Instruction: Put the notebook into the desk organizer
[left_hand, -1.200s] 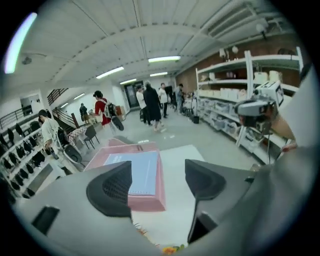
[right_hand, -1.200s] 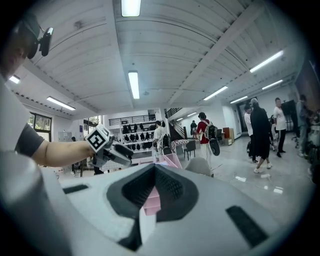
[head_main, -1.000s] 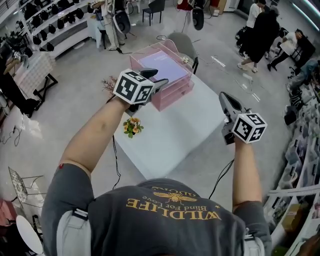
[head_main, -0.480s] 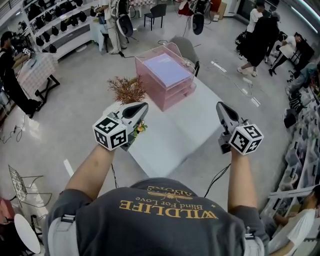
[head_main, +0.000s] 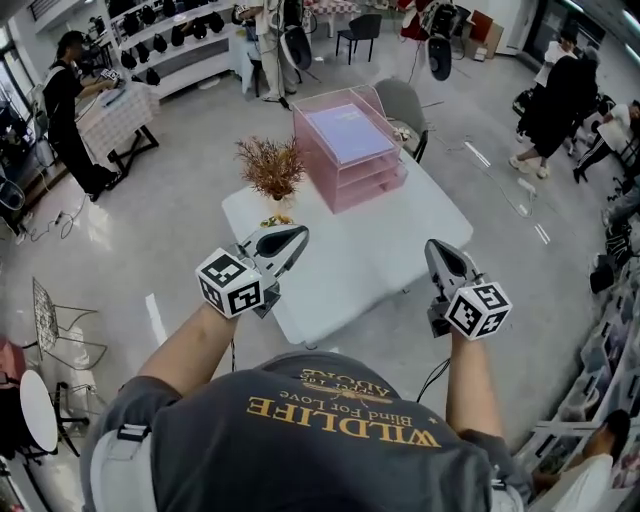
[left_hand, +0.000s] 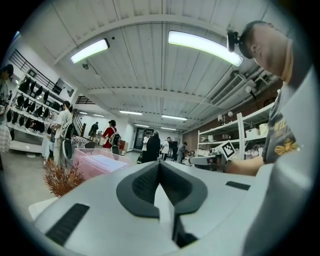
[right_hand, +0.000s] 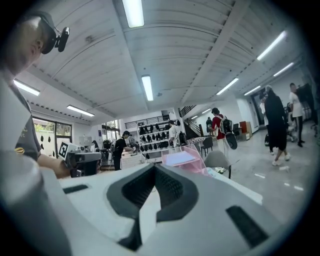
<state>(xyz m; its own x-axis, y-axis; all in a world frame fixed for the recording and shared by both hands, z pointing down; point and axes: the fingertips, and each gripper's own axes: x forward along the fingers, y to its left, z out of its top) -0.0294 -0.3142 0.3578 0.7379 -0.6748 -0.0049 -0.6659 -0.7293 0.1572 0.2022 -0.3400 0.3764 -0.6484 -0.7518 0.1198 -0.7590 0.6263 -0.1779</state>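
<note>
**Both grippers closed and empty, notebook lying in the organizer**

The left gripper (left_hand: 160, 169) is holding its jaws pressed together, dark pads meeting along one seam, and nothing is sitting between them. Same story on the right gripper (right_hand: 155, 170): jaws together, nothing gripped. Both are being held up in the air and pointing toward twelve o'clock, the left one over the near edge of the white table (head_main: 400, 225) at about seven o'clock, the right one hanging just off the table's edge at about five o'clock. The two are well apart, each with its marker cube at the near end.

Moving outward from the left gripper, a small bunch of yellow flowers (head_main: 277, 220) is lying on the table just past its tip, at twelve o'clock. Beyond that, a dried plant (head_main: 270, 165) is standing upright near the table's eleven o'clock corner.

At twelve o'clock on the table, the pink organizer (head_main: 365, 182) is standing with its stacked trays facing the person. The notebook (head_main: 348, 132) is lying flat in its top tray, pale lavender cover up, well apart from both grippers. The dried plant is sitting just beside the organizer, at its nine o'clock.

Behind the organizer, a grey chair (head_main: 400, 100) is showing at one o'clock. Further out, people are standing around the room, at ten o'clock by a table with a checked cloth and at two o'clock on the open floor.
</note>
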